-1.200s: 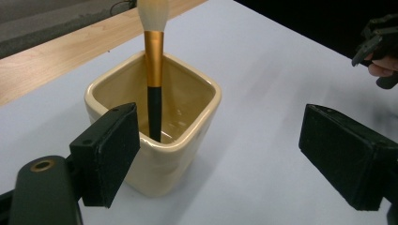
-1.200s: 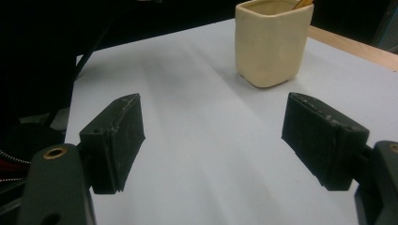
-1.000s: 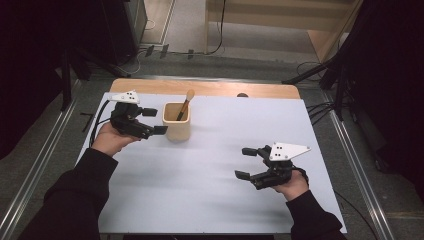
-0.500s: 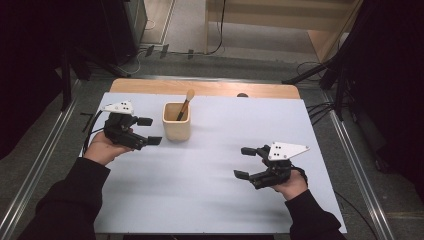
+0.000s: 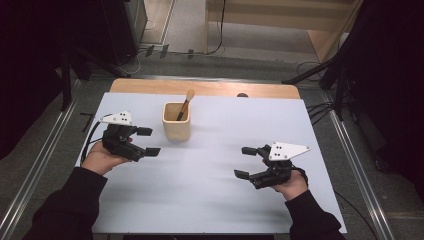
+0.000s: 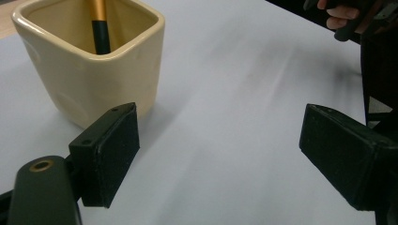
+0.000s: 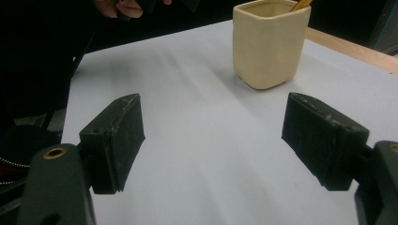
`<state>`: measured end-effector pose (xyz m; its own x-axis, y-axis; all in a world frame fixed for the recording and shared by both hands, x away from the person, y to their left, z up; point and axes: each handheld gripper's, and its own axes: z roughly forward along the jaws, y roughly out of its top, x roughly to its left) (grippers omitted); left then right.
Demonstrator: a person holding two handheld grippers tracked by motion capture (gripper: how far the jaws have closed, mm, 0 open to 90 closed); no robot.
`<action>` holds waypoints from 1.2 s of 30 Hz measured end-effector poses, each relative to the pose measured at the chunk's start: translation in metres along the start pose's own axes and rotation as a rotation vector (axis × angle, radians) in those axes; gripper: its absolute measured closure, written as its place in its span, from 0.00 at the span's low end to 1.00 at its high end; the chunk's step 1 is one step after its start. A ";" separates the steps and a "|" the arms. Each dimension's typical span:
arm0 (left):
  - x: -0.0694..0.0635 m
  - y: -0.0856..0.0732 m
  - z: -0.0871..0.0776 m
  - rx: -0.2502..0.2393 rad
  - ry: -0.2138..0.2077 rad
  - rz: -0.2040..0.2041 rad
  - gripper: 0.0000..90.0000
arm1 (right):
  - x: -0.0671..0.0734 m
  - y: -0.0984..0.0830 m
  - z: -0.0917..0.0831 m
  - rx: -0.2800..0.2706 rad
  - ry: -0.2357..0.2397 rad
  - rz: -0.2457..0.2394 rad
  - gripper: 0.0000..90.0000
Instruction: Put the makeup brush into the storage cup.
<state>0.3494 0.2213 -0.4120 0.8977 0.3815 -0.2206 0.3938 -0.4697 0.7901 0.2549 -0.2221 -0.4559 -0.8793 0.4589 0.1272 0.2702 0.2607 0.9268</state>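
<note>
The counter (image 5: 210,190) carries a cream cup (image 5: 176,123) near its far left, a brush (image 5: 185,103) leaning inside it. The left gripper (image 5: 148,141) sits just left of the cup, jaws apart and empty; the right gripper (image 5: 244,162) rests well apart, jaws also spread

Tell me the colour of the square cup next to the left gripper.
The cup is pale cream-yellow, glossy; the left gripper view shows it best.

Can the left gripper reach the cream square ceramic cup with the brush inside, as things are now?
Probably yes. The left gripper is open and lies just beside the cream square ceramic cup. Only bare white table lies between them. The wooden-handled brush leans in the cup, out of the way.
</note>
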 end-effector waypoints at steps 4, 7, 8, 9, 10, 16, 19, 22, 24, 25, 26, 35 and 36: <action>-0.005 -0.005 0.001 0.005 -0.002 0.006 0.15 | 0.000 0.000 -0.001 -0.003 -0.006 0.002 0.25; -0.009 -0.009 0.001 0.000 -0.012 0.010 0.15 | -0.001 0.000 -0.002 -0.005 -0.007 0.005 0.25; -0.010 -0.010 0.001 -0.003 -0.013 0.007 0.15 | -0.001 0.000 -0.002 -0.009 -0.005 0.006 0.25; -0.012 -0.012 0.002 0.000 -0.013 0.012 0.15 | -0.001 0.000 -0.002 -0.010 -0.004 0.008 0.25; -0.013 -0.013 0.002 0.000 -0.013 0.012 0.15 | -0.001 0.000 -0.003 -0.014 -0.007 0.010 0.25; -0.020 -0.018 0.002 0.012 -0.018 0.025 0.15 | -0.001 0.000 -0.003 -0.014 -0.011 0.010 0.25; -0.023 -0.021 0.001 0.009 -0.020 0.027 0.15 | -0.001 -0.001 -0.003 -0.015 -0.012 0.008 0.25; -0.026 -0.025 -0.001 0.003 -0.020 0.027 0.15 | -0.002 -0.002 -0.005 -0.014 -0.020 0.013 0.25; -0.028 -0.029 -0.004 -0.006 -0.034 0.036 0.14 | -0.003 -0.002 -0.005 -0.016 -0.024 0.014 0.25; -0.029 -0.031 -0.004 -0.012 -0.034 0.031 0.14 | -0.003 -0.002 -0.006 -0.017 -0.029 0.014 0.25; -0.030 -0.033 -0.005 -0.015 -0.035 0.027 0.14 | -0.003 -0.002 -0.006 -0.017 -0.030 0.014 0.25; -0.036 -0.042 -0.014 -0.050 -0.001 0.024 0.11 | -0.004 -0.003 -0.010 -0.018 -0.042 0.014 0.25; -0.037 -0.042 -0.015 -0.054 0.002 0.026 0.11 | -0.004 -0.003 -0.011 -0.017 -0.045 0.012 0.25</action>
<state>0.2968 0.2393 -0.4289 0.9071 0.3714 -0.1981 0.3588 -0.4362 0.8253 0.2532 -0.2339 -0.4557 -0.8574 0.4997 0.1231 0.2737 0.2401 0.9314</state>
